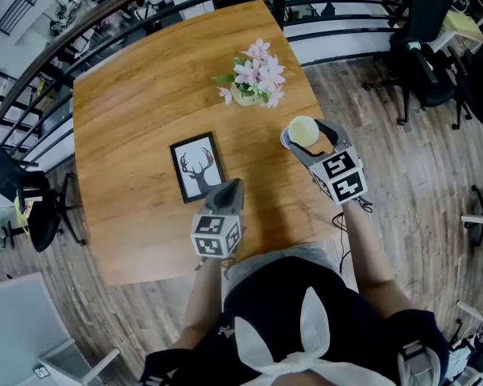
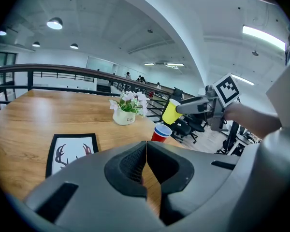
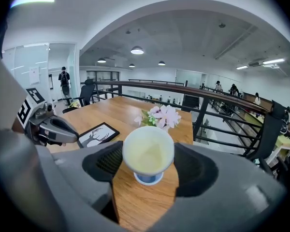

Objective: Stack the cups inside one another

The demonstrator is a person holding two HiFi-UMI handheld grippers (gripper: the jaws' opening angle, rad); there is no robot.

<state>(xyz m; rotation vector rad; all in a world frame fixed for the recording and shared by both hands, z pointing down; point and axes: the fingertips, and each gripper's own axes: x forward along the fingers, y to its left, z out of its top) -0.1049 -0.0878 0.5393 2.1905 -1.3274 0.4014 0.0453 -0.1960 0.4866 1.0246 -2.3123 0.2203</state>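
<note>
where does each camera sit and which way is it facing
Head view: on the person's head, facing steeply down at the table; shows both forearms, left gripper, right gripper.
Left gripper view: on that gripper, along its shut jaws toward flowers, red cup.
Right gripper view: on that gripper, along jaws gripping the yellow cup.
Shared: all three show the picture.

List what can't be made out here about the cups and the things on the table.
- Red cup: head view and right gripper view, the yellow cup covers all but its rim.
- Flower pot print: left gripper view, too small to read.
- Deer picture: left gripper view, near edge hidden behind the left hand-held gripper.
</note>
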